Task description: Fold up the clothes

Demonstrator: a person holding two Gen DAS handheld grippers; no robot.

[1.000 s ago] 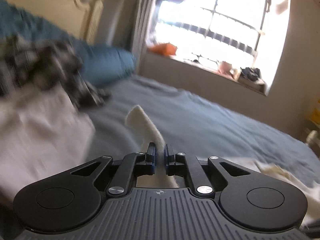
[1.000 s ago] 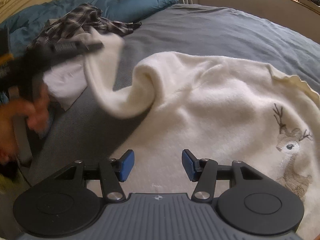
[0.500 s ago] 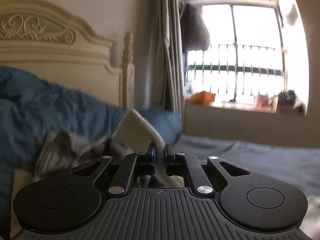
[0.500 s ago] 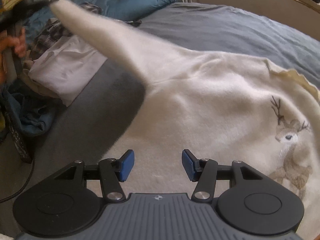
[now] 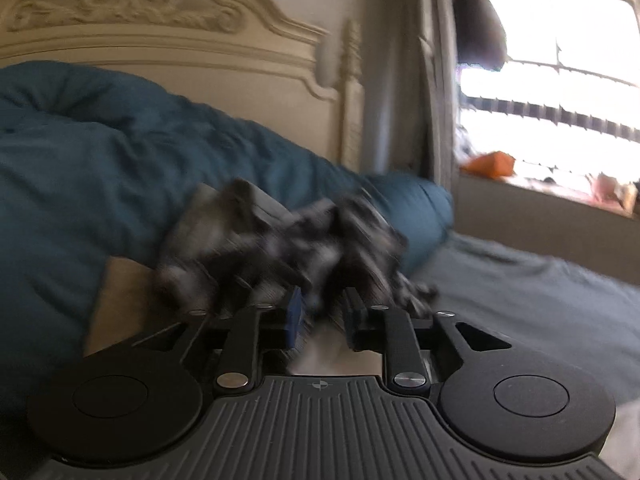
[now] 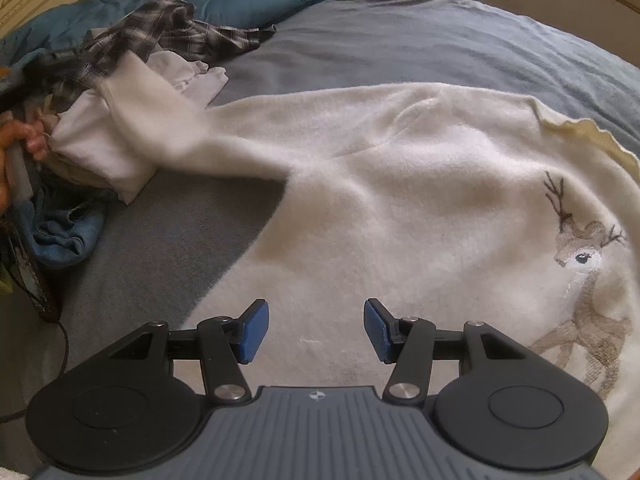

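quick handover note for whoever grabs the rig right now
Left hand-held gripper: jaws have just been opening, a bit of pale cloth between them, grip unclear.
Right hand-held gripper: open, empty, over the cream deer sweater.
Sweater lies spread on the grey bed; its sleeve is stretched out onto the clothes pile.
Done: sleeve pulled straight. Left: all folds.

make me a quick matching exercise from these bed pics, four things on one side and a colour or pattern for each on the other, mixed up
Things:
1. sweater
2. shirt
3. duvet
4. headboard

Descriptions:
A. teal blue, bunched up at the head of the bed
B. cream, with carved scrollwork
C. off-white, with an embroidered deer
D. black and white plaid, crumpled

Pairs: 1-C, 2-D, 3-A, 4-B
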